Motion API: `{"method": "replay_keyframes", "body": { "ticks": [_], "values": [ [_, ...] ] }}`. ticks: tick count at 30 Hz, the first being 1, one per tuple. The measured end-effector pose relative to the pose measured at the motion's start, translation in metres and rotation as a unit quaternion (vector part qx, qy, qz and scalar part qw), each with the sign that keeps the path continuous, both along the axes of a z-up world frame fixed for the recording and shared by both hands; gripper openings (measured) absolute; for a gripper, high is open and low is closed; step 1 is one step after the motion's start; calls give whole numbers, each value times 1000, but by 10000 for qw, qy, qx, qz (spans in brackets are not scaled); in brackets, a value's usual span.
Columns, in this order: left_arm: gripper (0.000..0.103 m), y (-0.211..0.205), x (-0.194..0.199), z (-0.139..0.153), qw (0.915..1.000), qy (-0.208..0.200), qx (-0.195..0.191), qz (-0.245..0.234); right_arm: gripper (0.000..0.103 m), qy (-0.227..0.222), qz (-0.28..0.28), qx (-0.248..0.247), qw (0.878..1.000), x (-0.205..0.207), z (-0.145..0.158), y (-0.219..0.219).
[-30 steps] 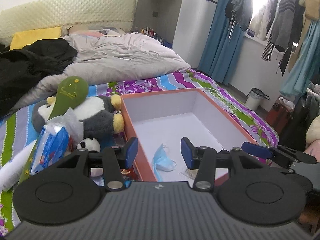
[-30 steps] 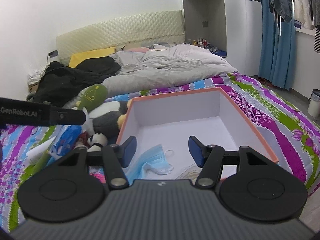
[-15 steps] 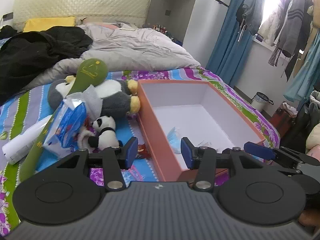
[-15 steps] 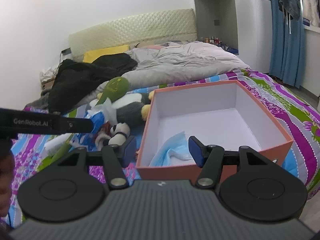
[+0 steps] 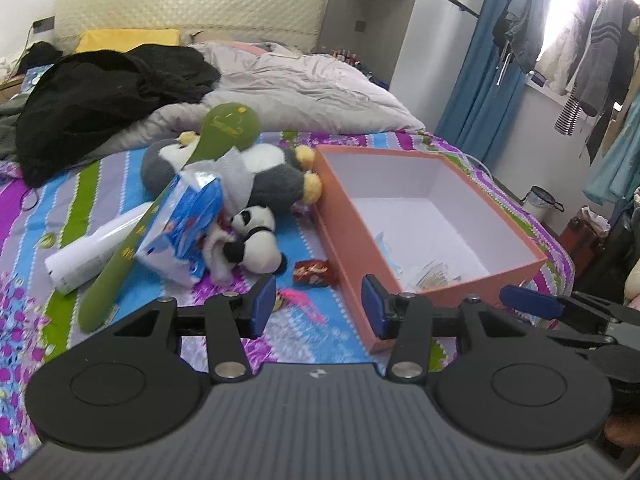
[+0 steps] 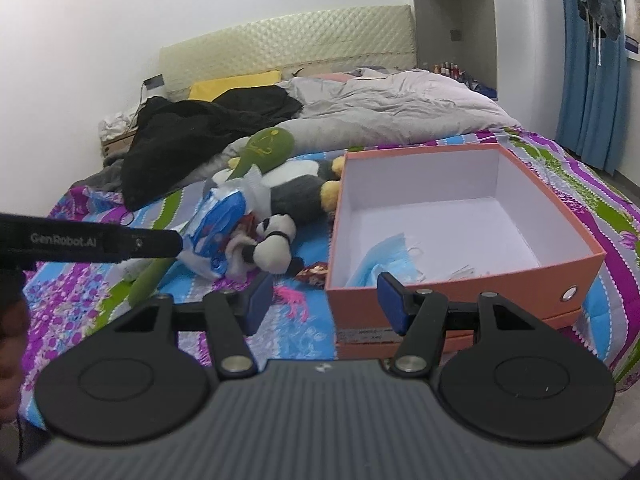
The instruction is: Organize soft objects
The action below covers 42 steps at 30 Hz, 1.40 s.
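An orange box with a white inside lies on the striped bedspread; a blue face mask is in its near corner. To its left is a heap: a small panda plush, a grey and white penguin plush, a long green plush and a blue tissue pack. My left gripper hangs open and empty over the bedspread by the box's near left corner. My right gripper is open and empty in front of the box's near wall.
A white bottle lies under the green plush. A red wrapper and a pink scrap sit beside the box. Black clothing and a grey duvet cover the far bed. Clothes hang at the right.
Both grippers have drawn back from over the box toward the bed's near edge. The box and the toy heap now lie farther ahead. The jaws kept the same width.
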<state>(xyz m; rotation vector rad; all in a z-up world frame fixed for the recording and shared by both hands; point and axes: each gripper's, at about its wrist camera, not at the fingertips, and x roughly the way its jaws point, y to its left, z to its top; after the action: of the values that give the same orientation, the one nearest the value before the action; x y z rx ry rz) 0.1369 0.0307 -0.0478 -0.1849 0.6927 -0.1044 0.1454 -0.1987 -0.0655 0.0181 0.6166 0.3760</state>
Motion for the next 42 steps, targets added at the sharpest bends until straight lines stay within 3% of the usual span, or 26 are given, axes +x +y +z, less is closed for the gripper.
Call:
{"method": "replay_keyframes", "body": {
  "ticks": [16,31,42],
  "values": [
    [53,44,-70,-40,9962,473,-343,647,60,491,383,-180,9979,-43,-29,38],
    [53,70,-39,-57,9957,563,-162,714,60,512,764,-444,9948,-32,-51,78],
    [53,85,-10,-81,9939,729,-258,780,60,594,912,-600,9922,-16,-71,101]
  ]
}}
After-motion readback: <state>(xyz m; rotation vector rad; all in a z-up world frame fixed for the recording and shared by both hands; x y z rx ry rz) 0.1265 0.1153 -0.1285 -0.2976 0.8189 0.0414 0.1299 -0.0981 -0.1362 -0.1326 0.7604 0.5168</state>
